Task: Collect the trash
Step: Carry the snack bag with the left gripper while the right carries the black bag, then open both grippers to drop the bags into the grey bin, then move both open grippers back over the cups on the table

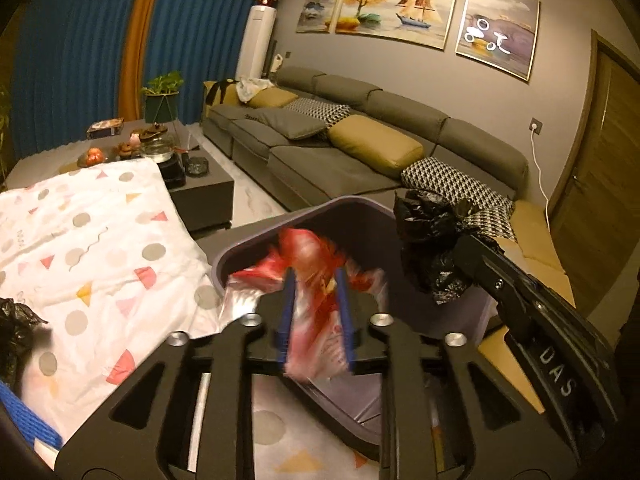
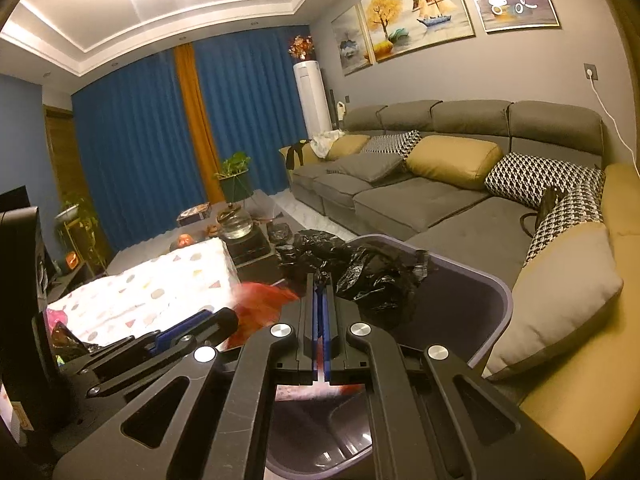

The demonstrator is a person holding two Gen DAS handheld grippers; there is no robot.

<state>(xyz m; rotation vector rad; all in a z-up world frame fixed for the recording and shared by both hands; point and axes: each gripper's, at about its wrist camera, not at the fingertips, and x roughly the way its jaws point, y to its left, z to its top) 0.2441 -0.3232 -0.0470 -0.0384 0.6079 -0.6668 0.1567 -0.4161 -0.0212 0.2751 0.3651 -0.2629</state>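
Observation:
A dark purple bin point(image 1: 256, 240) stands right below both grippers. My left gripper point(image 1: 316, 276) hangs over its mouth, blue pads apart. Between them is a red and white plastic bag point(image 1: 316, 248), blurred and loose, not pinched. My right gripper point(image 2: 320, 278) is shut on a crumpled black plastic bag point(image 2: 372, 276), held above the bin's far rim point(image 2: 508, 300). In the left wrist view the right gripper point(image 1: 464, 240) comes in from the right with the black plastic bag point(image 1: 432, 240) hanging from its tips. The red bag point(image 2: 264, 304) also shows as a blur in the right wrist view.
A white cloth with coloured shapes point(image 1: 100, 240) covers the table left of the bin. More black plastic point(image 1: 16, 320) lies at the left edge. A dark coffee table with a tea set point(image 1: 192, 176) stands beyond. A grey sofa point(image 1: 344, 160) with cushions runs along the right.

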